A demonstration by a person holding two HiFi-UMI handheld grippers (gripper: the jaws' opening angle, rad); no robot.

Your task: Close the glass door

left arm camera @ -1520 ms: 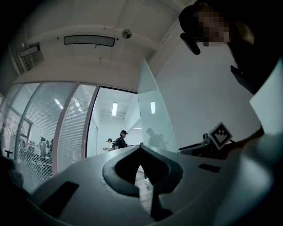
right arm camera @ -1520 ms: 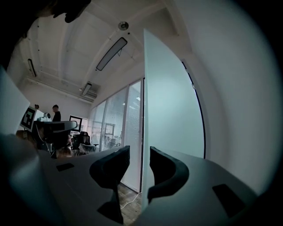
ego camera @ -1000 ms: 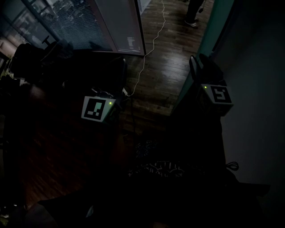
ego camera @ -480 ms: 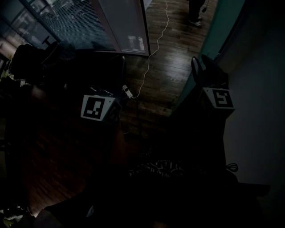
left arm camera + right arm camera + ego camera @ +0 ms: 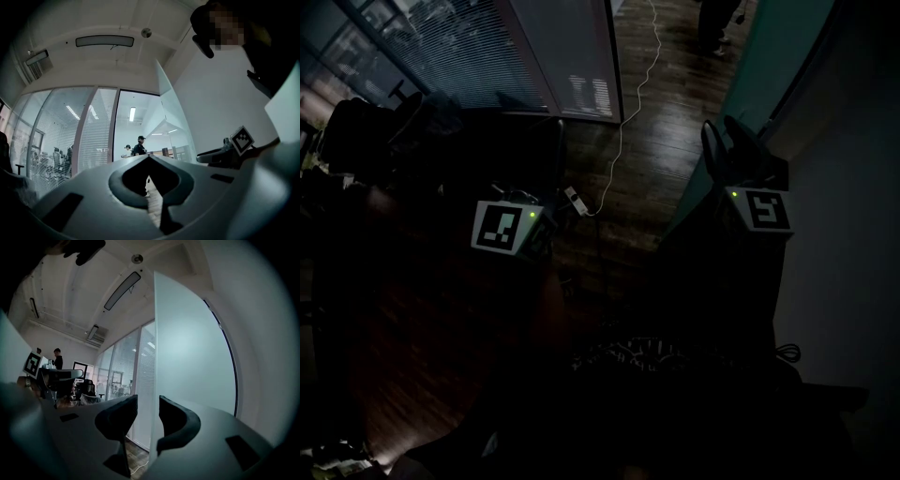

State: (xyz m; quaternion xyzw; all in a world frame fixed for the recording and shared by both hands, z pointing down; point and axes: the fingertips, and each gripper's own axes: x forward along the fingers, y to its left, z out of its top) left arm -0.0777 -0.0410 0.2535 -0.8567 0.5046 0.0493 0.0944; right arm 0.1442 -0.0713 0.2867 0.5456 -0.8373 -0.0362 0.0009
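— Where is the tall frosted glass door (image 5: 192,348) seen?
— Its upright edge is seen in the gap of the right tongs (image 5: 148,411), which are held narrowly apart.
— And the left tongs (image 5: 150,158)?
— Closed tip to tip; nothing is held.

No legible word, brand or number in any view. Pale block of characters (image 5: 589,94) low on frosted glass panel (image 5: 558,47), head view: unreadable (too dim, too small). Black-and-white square marker (image 5: 500,228) on cube of left gripper (image 5: 149,158): coded pattern only, no lettering. Matching marker (image 5: 767,210) on cube of right gripper (image 5: 148,403): same, pattern without text. Both markers also visible from opposite gripper views, equally wordless.
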